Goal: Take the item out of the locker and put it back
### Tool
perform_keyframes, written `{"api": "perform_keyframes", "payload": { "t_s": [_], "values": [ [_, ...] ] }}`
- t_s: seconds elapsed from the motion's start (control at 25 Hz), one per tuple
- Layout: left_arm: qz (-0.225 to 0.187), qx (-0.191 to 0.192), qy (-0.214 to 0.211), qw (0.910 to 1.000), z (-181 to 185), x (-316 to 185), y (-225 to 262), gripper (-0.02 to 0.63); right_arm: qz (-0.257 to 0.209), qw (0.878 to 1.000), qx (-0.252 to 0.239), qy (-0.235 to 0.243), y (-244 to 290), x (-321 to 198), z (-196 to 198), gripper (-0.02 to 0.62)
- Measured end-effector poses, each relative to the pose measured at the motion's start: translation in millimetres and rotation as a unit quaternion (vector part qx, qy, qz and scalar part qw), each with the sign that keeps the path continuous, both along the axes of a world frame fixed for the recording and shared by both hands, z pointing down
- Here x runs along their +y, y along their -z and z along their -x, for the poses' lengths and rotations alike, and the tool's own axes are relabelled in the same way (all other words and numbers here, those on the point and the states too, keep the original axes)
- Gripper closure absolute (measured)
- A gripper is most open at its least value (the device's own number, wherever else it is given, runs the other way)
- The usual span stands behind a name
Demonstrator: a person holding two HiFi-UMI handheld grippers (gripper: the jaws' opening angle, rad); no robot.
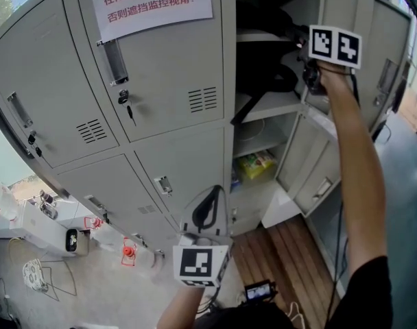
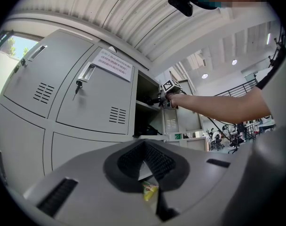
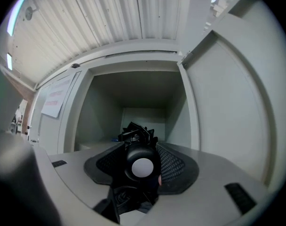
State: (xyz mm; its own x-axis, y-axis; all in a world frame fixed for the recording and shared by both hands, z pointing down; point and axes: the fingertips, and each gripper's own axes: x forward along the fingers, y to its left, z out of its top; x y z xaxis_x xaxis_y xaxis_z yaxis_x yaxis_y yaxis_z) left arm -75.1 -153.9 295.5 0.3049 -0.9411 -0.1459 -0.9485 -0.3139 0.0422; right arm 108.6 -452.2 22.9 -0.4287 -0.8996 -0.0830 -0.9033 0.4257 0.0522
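A black item (image 1: 265, 72) with a strap hanging over the shelf edge sits in the open upper locker compartment (image 1: 273, 105). My right gripper (image 1: 311, 72) is raised to that compartment's mouth. In the right gripper view its jaws (image 3: 142, 150) are shut on a rounded black part with a white disc (image 3: 143, 166), and more of the black item (image 3: 135, 131) lies beyond on the shelf. My left gripper (image 1: 207, 199) hangs low in front of the lockers, shut with nothing in it. The left gripper (image 2: 144, 148) view shows my right arm (image 2: 213, 105) reaching to the locker.
The compartment's door (image 1: 383, 43) stands open to the right, with a lower door (image 1: 311, 163) open too. A yellow-green packet (image 1: 255, 164) lies in the lower compartment. A paper notice (image 1: 150, 2) hangs on a closed door with a key (image 1: 126, 101). A small screen device (image 1: 260, 291) lies on the floor.
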Motion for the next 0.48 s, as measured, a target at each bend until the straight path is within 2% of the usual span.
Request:
{"api": "perform_keyframes", "payload": {
  "t_s": [0.12,0.2,0.32,0.48],
  "values": [
    [0.004,-0.003,0.000,1.0000,1,3,1,0.614,-0.003,1.000,0.005,0.010,-2,2,-1,0.383],
    [0.000,-0.004,-0.001,1.0000,1,2,5,0.614,-0.004,1.000,0.003,0.022,6,1,-1,0.338],
    [-0.005,-0.004,-0.001,1.0000,1,1,8,0.614,0.012,0.999,0.014,0.037,11,-7,6,0.313],
    [-0.001,-0.006,-0.001,1.0000,2,0,4,0.614,0.039,0.997,0.036,0.053,1,-21,22,0.310]
  ]
}}
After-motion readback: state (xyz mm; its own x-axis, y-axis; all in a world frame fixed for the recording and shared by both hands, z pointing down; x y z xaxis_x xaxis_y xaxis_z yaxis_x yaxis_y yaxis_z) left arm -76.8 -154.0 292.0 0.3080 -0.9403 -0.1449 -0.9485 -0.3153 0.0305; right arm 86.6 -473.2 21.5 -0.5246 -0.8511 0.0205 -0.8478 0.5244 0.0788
